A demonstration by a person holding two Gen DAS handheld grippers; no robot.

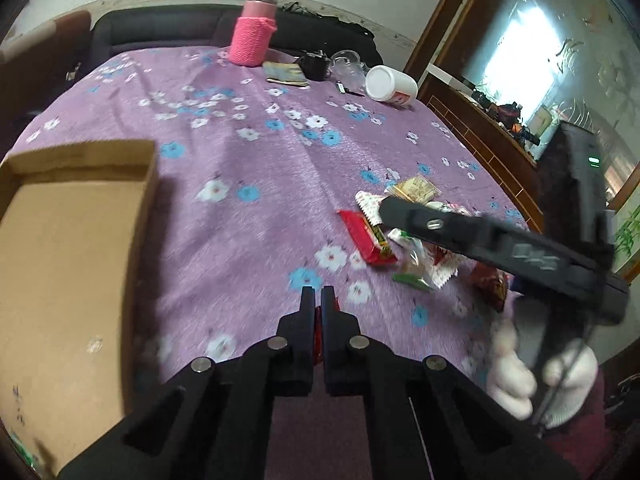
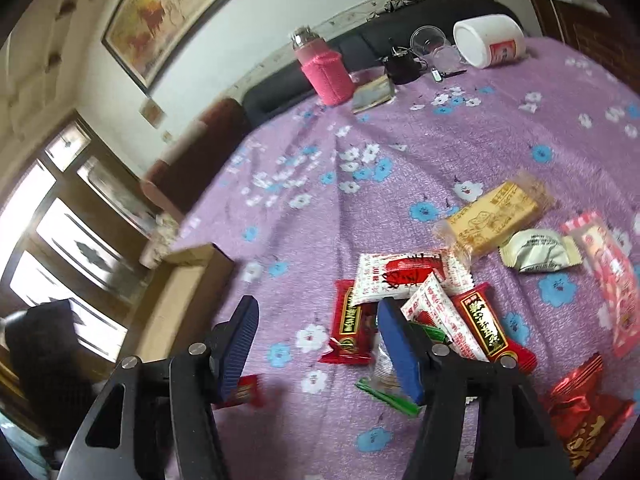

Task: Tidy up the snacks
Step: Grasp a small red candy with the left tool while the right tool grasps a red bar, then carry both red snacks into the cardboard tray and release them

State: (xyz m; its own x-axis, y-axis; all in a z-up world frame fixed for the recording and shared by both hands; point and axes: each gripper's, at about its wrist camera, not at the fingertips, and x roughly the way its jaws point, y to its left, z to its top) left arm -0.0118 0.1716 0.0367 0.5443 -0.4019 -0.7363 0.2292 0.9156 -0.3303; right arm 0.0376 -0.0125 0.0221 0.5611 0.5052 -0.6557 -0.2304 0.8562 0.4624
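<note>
My left gripper (image 1: 318, 294) is shut, and a sliver of a red snack packet (image 1: 318, 334) shows between its fingers. It hangs over the purple flowered cloth (image 1: 248, 216), just right of an open cardboard box (image 1: 76, 232). My right gripper (image 2: 316, 312) stands open with nothing between its blue pads (image 2: 236, 348). Under and right of it lies a pile of snacks: a red bar (image 2: 350, 328), a white-and-red packet (image 2: 404, 276), a yellow biscuit pack (image 2: 492, 216) and a pink packet (image 2: 608, 276). A small red packet (image 2: 245, 390) shows below its left finger.
At the far side of the table stand a pink-sleeved flask (image 1: 254, 36), a black cup (image 1: 316, 66), a clear glass jar (image 1: 348, 66) and a white tub on its side (image 1: 390, 84). A white-gloved hand (image 1: 516, 380) holds the right tool. The table's edge runs close on the right.
</note>
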